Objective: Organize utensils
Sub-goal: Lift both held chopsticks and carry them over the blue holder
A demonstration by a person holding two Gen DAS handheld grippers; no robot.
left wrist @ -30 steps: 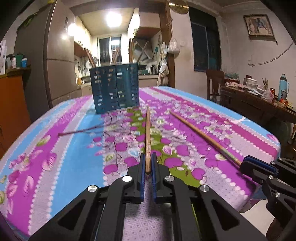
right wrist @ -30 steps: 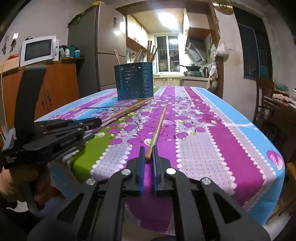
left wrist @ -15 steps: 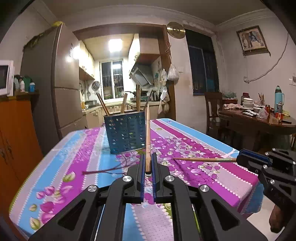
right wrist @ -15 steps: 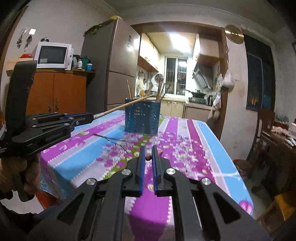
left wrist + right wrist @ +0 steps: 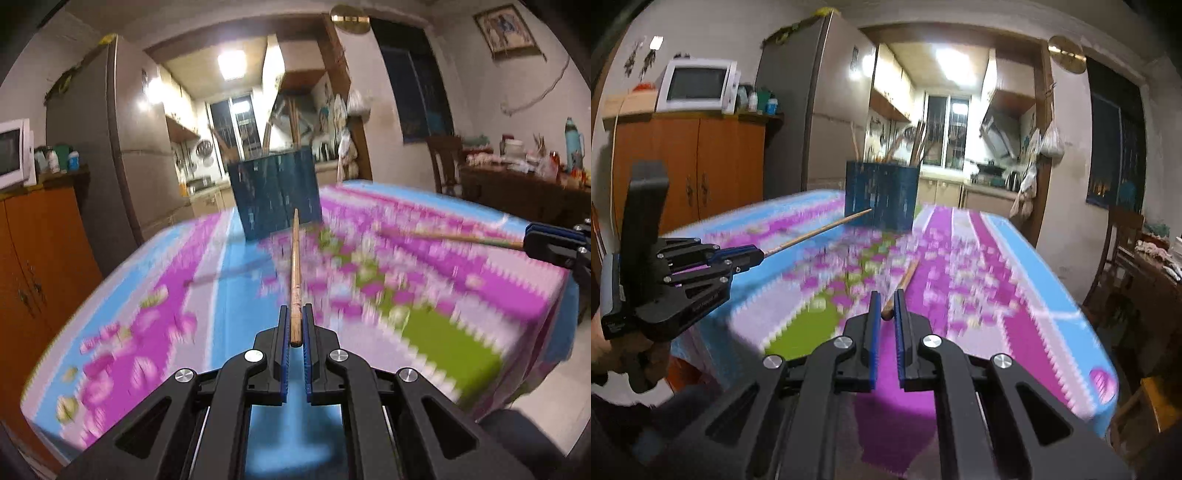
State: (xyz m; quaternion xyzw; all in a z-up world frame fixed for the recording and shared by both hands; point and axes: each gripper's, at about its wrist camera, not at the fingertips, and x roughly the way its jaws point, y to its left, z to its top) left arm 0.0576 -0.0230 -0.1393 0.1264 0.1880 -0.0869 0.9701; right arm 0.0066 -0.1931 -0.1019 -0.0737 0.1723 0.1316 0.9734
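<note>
My left gripper (image 5: 294, 321) is shut on the thick end of a wooden chopstick (image 5: 295, 273) that points forward at the blue slotted utensil holder (image 5: 275, 194) at the table's far side. It also shows in the right wrist view (image 5: 753, 256) with its chopstick (image 5: 816, 232). My right gripper (image 5: 885, 304) is shut on a second wooden chopstick (image 5: 903, 282), held above the cloth. It shows at the right edge of the left wrist view (image 5: 532, 242) with that chopstick (image 5: 450, 236). The holder (image 5: 882, 194) has several wooden utensils standing in it.
The table carries a purple, blue and green floral cloth (image 5: 443, 280). A fridge (image 5: 812, 110) and orange cabinet (image 5: 694, 162) with a microwave (image 5: 698, 86) stand to the left. A chair (image 5: 443, 162) and cluttered side table (image 5: 524, 177) stand to the right.
Both grippers lifted their chopsticks off the cloth and moved toward the holder. Both views have since tilted down again toward the table, with motion blur.
</note>
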